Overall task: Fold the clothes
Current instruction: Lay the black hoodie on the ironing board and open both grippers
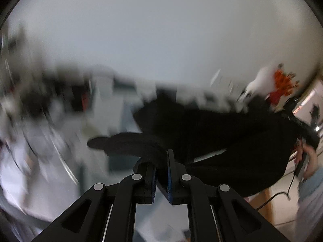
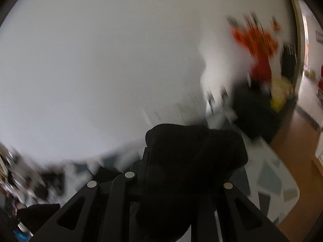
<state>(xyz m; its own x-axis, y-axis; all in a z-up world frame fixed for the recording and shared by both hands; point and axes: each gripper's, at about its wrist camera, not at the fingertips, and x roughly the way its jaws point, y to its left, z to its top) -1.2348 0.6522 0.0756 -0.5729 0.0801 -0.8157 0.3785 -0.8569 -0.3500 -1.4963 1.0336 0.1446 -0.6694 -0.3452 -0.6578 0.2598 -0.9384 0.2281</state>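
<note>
Both grippers hold the black garment [image 1: 222,133] aloft against a blurred room, the left gripper [image 1: 161,171] with jaws nearly closed on its edge at 6 o'clock, the right gripper [image 2: 171,161] smothered in cloth so its jaws cannot be judged; this looks like the spreading step, and next calls for laying it flat.

Both fisheye views show soft, even indoor light on a pale wall [image 1: 161,30], with no glare. Heavy motion blur smears the background, while each hand-held gripper stays sharp. Black vignetting rings the bowed edges. The black garment [image 2: 193,157] shows no detail.
</note>
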